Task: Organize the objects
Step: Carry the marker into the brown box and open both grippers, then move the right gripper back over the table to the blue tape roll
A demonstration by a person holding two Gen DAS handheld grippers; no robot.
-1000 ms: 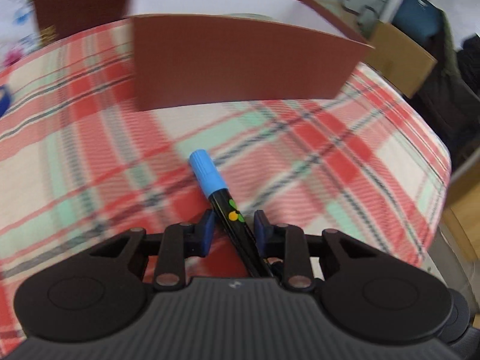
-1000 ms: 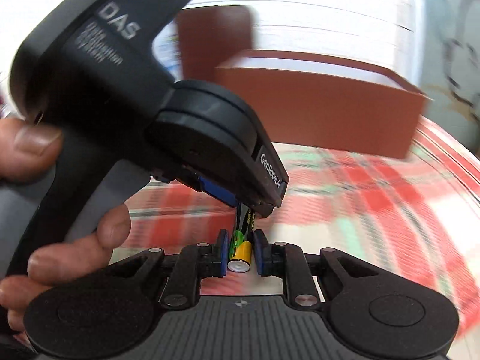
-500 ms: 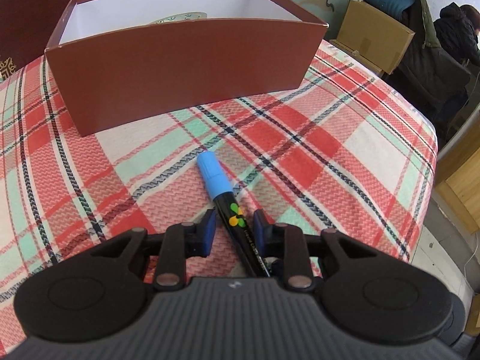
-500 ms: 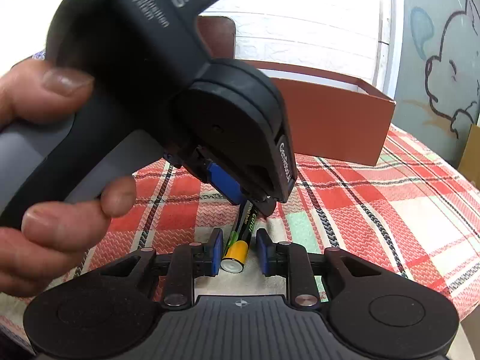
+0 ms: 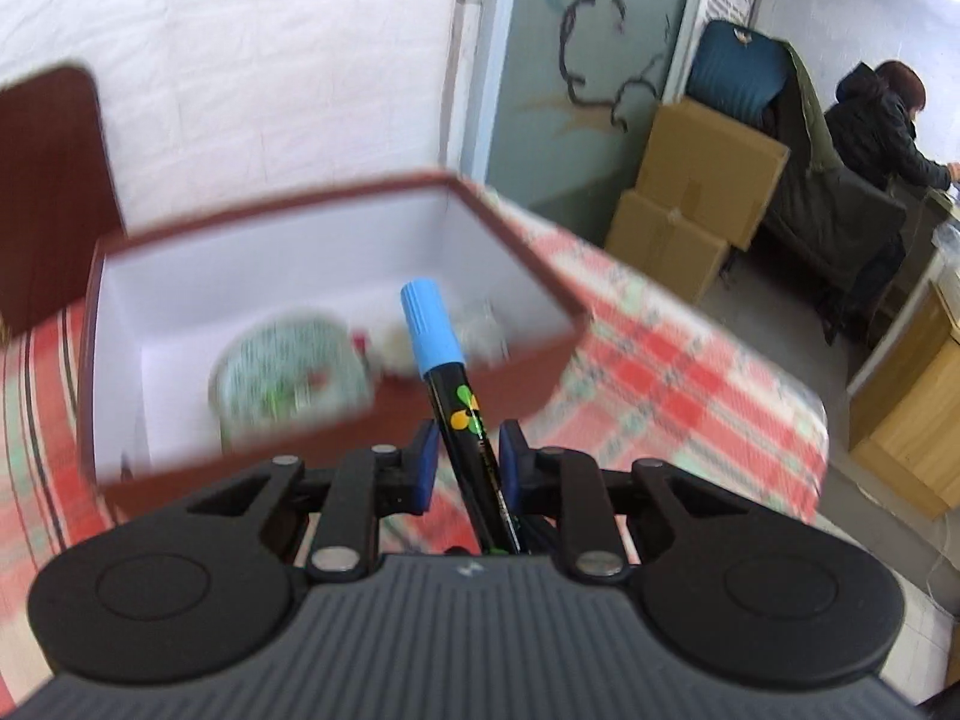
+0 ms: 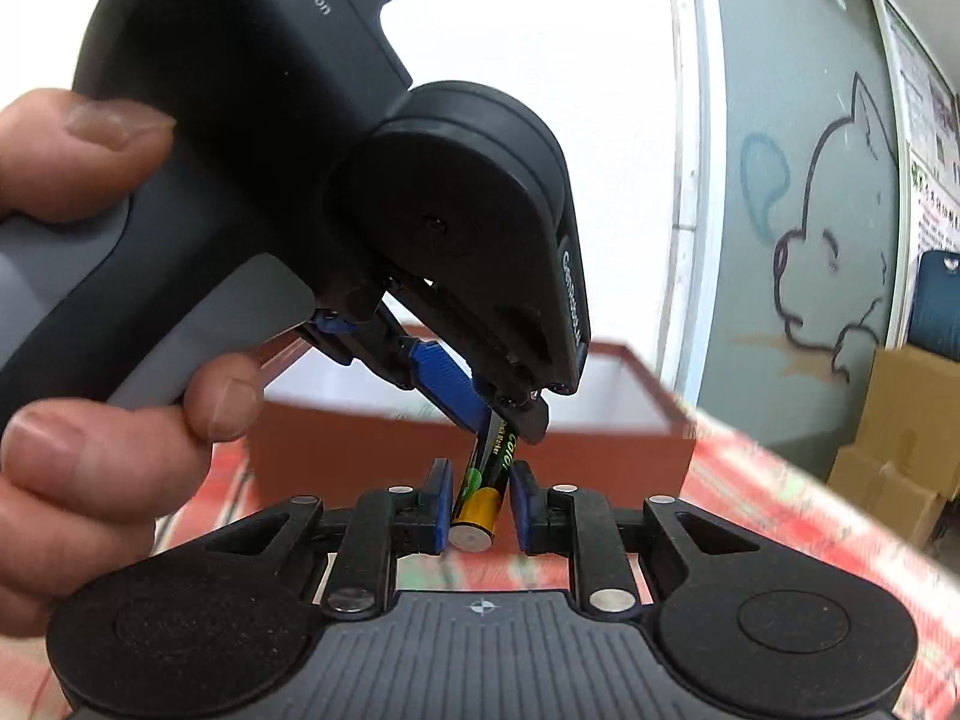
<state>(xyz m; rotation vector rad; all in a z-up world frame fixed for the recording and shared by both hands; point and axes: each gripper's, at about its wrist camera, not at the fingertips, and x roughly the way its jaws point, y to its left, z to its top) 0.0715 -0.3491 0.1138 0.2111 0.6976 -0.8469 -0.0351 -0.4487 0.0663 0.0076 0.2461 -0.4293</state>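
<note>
Setting: informal workroom or office-type room, not a kitchen. Landmark: table with red plaid cloth [image 5: 690,384]. Beyond its far right corner, 2 stacked cardboard boxes [image 5: 696,204] against a grey-green wall with a cartoon mural [image 6: 822,264]. Right of the boxes, a seated person in a dark jacket [image 5: 876,126] at a desk. White wall behind the table.

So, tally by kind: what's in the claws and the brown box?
Markers: 2, a blue-capped marker in the left claw and a yellow-ended marker in the right claw
Tape rolls: 1, a tape roll inside the box
Boxes: 1, the brown box
Total: 4. Pale blurred things in the box are left uncounted.
</note>
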